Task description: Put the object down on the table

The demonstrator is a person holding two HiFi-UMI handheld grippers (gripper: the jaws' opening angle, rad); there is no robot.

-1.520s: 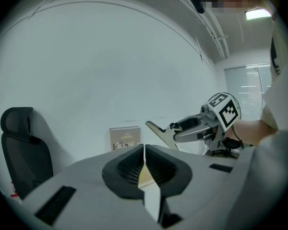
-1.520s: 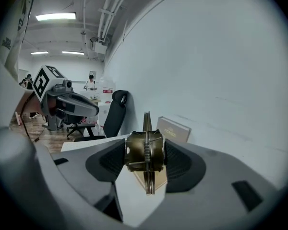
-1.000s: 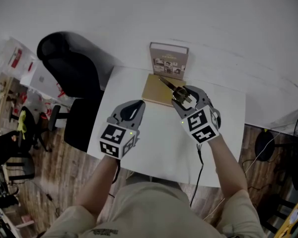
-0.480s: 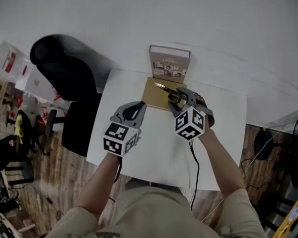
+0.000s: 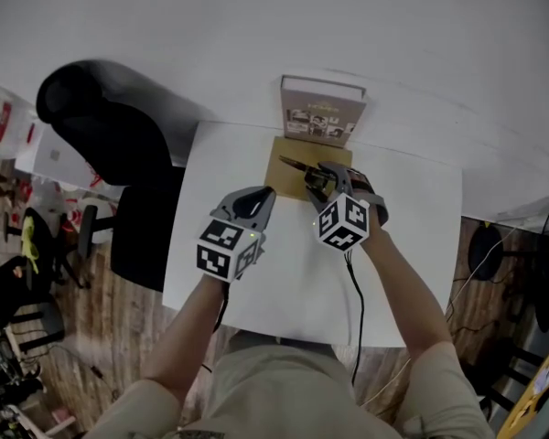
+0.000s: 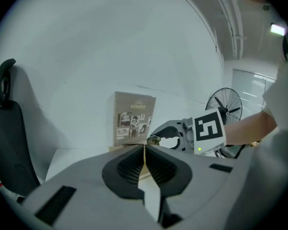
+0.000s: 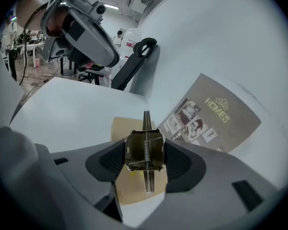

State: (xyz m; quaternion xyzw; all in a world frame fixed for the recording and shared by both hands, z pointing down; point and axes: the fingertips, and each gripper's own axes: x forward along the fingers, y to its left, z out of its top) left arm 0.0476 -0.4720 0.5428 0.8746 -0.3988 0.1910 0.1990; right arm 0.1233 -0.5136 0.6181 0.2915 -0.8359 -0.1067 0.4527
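Note:
A brass-coloured spring clip with a long thin blade sits between the pads of my right gripper, which is shut on it. In the head view the right gripper holds the clip just above a flat tan board at the back of the white table. My left gripper hovers over the table to the left of it, jaws pressed together with nothing in them. The left gripper view shows these shut jaws and the right gripper beyond them.
A book titled HOMES stands upright against the white wall right behind the board. A black office chair stands off the table's left edge. A cable trails from the right gripper over the table toward me.
My right gripper has carried the clip left, from the board's right edge to over the board. The left gripper has shifted slightly right.

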